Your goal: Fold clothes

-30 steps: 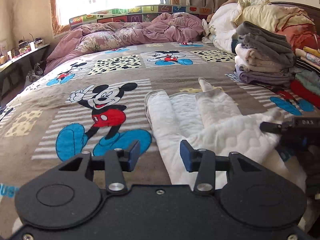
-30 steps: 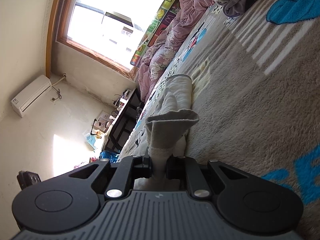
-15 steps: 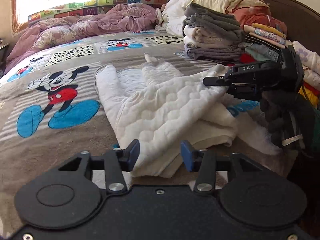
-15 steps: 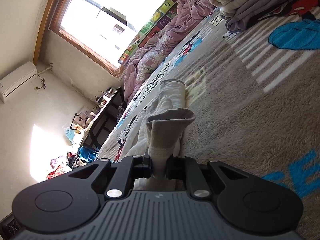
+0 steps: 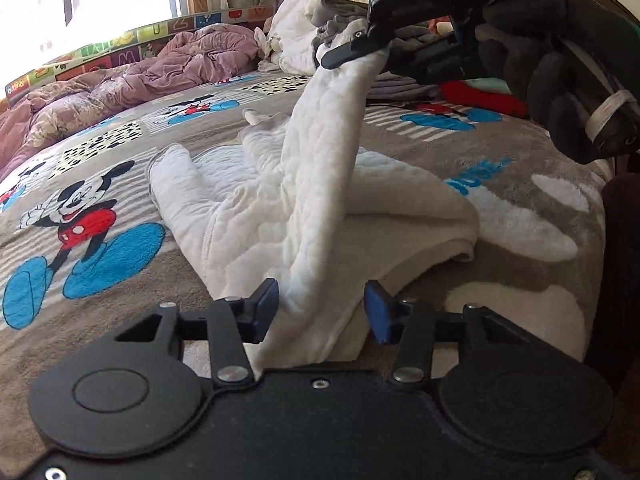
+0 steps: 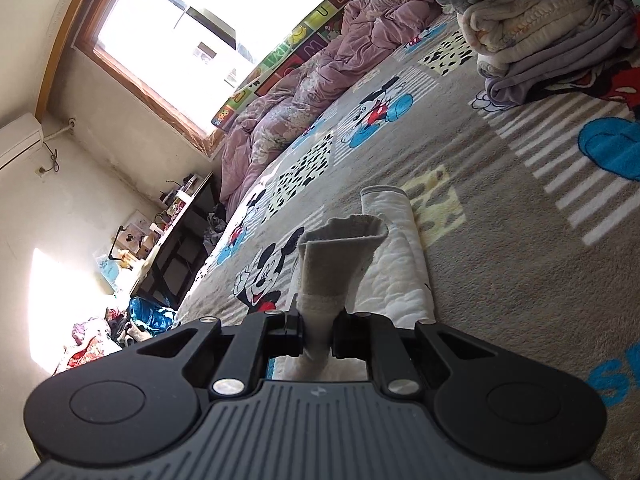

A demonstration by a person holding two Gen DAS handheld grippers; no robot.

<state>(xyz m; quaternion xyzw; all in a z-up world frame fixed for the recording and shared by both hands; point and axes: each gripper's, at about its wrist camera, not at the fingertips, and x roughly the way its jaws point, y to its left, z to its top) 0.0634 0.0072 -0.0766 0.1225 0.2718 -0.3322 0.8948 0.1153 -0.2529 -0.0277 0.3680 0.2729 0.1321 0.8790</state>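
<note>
A white quilted garment point(image 5: 400, 200) lies partly folded on the Mickey Mouse blanket point(image 5: 80, 208). My right gripper point(image 5: 360, 46) is up at the top right in a gloved hand, shut on one end of the garment and lifting a strip of it off the bed. In the right wrist view the pinched cloth point(image 6: 340, 256) sticks out past that gripper point(image 6: 318, 336), with the rest of the garment point(image 6: 404, 264) below. My left gripper point(image 5: 320, 312) is at the garment's near edge. Its jaws are closing with the cloth between the blue pads, which do not squeeze it.
A stack of folded clothes point(image 6: 540, 32) stands on the far right of the bed. A crumpled pink duvet point(image 5: 140, 80) lies along the window side. A dark desk point(image 6: 176, 232) with small items runs beside the bed, and clutter lies on the floor point(image 6: 120, 328).
My right gripper has risen with the garment's end, pulling a strip of cloth upright. My left gripper has sunk toward the garment's near edge, and the cloth now sits between its jaws.
</note>
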